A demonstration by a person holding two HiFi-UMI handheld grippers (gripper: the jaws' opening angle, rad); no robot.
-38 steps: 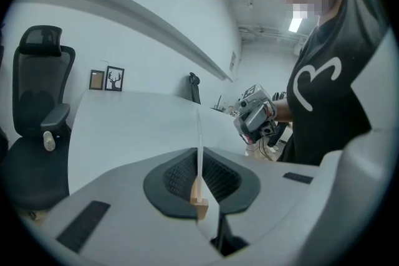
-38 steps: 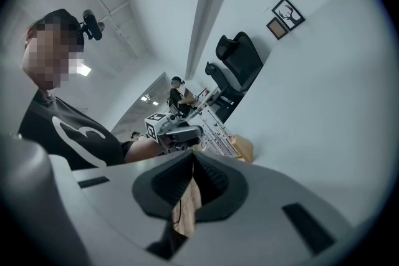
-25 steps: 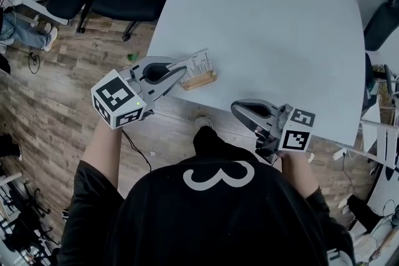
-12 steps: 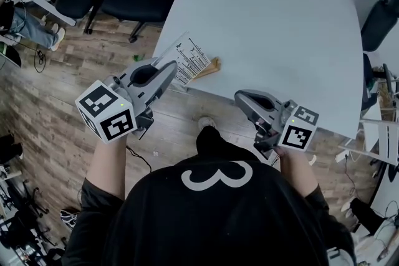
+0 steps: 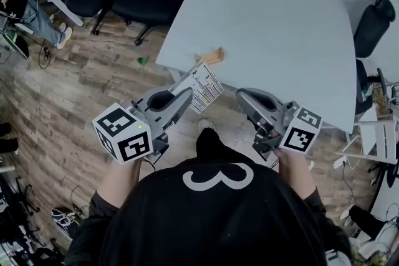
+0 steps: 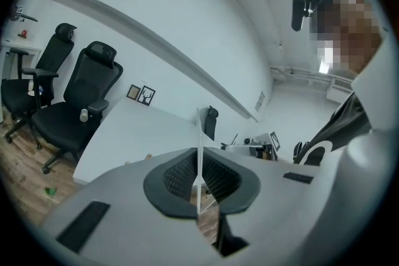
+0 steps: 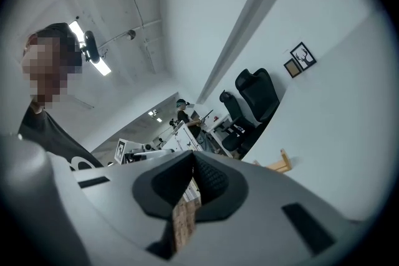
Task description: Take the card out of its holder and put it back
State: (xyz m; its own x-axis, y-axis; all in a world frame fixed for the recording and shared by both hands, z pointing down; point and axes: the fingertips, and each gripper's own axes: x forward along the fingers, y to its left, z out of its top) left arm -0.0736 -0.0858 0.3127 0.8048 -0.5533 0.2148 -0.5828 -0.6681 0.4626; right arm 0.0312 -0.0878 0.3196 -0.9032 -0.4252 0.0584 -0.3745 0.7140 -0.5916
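- Holding the card [image 5: 204,85] by its lower end, the left gripper [image 5: 187,94] has its jaws clenched on it. The left gripper view shows the thin sheet edge-on, pinched between them.
- The card hangs in the air on the person's side of the holder [image 5: 211,57], well apart from it and out over the floor [image 5: 93,84].
- The holder, a small wooden piece, sits empty on the counter [image 5: 280,28], close to the near edge.
- The right gripper [image 5: 242,98] hovers to the right of the holder and nearer the person, its jaws closed together with nothing between them.
- The take-out half looks done, so the step in hand is likely the return.
- To do it well, turn the card so its bottom edge runs along the holder. Bring it upright over the holder's top, lower it straight, and loosen the jaws only once it seats.
- The holder looks light, so a skewed push could tip it or slide it off the edge. The right gripper could steady it.
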